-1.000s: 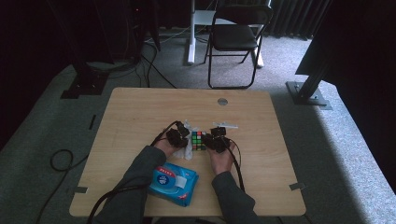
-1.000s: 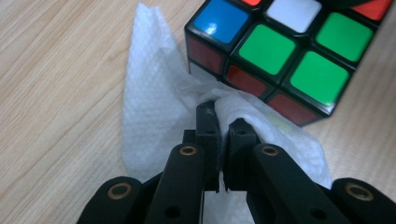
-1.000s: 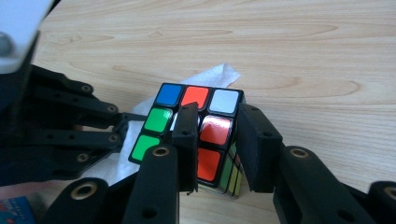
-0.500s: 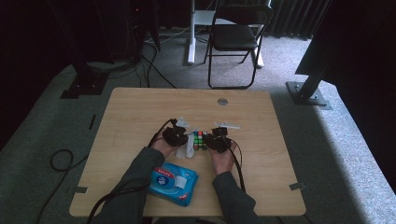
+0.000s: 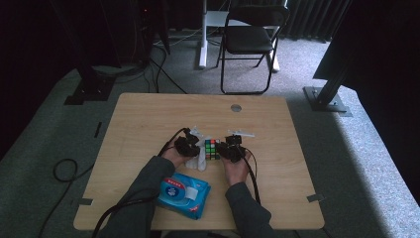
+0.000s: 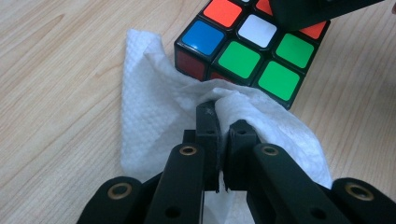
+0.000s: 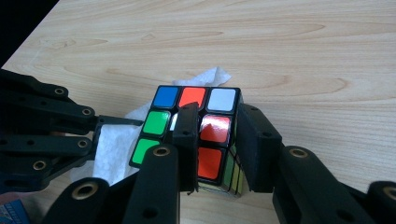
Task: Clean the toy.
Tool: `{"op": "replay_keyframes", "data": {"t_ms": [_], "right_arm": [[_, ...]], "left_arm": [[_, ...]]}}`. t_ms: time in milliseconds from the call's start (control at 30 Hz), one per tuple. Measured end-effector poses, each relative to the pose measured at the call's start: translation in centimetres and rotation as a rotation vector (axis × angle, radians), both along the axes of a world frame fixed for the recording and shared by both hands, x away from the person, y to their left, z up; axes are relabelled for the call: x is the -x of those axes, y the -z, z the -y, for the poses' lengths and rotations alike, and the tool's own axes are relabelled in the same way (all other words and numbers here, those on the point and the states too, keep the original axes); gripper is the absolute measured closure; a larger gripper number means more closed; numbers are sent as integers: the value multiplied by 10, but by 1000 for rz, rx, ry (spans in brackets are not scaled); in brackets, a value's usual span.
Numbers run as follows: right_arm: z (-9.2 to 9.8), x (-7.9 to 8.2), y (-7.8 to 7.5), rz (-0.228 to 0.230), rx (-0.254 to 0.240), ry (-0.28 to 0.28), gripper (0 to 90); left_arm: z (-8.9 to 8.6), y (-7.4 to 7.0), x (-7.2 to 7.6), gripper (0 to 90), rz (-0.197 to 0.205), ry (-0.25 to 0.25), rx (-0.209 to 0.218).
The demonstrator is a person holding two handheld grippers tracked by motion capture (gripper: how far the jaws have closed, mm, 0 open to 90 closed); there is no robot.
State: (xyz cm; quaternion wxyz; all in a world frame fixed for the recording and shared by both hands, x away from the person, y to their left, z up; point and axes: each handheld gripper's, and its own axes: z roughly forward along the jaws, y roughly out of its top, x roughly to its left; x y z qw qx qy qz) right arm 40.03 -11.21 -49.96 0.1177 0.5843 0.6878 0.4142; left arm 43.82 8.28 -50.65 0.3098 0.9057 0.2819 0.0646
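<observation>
Barely anything has shifted since a second ago: the left gripper stays pinched on the white tissue just beside the Rubik's cube, whose right-hand layers the right gripper clamps, so wiping seems paused.

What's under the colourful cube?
The cube sits on the wooden table. A white tissue lies beside it and seems to tuck under one edge. The cube hides how far it goes.
</observation>
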Motion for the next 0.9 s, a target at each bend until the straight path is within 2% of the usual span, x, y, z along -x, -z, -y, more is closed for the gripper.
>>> {"op": "replay_keyframes", "data": {"t_ms": [33, 133, 300, 500, 700, 800, 900], "right_arm": [[0, 0, 0, 0, 0, 0, 702], [0, 0, 0, 0, 1, 3, 703], [0, 0, 0, 0, -1, 5, 703], [1, 0, 0, 1, -4, 3, 702], [1, 0, 1, 2, -5, 4, 702], [1, 0, 1, 2, -7, 3, 702], [1, 1, 1, 4, -3, 5, 701]], "left_arm": [[1, 1, 0, 866, -3, 2, -12], [10, 7, 2, 866, 5, 32, -90], [12, 10, 2, 863, -17, 45, -109], [12, 10, 1, 860, -21, 43, -102], [12, 9, 3, 855, 4, 46, -113], [8, 5, 2, 854, 12, 27, -78], [2, 1, 1, 855, 28, 2, -22]]}}
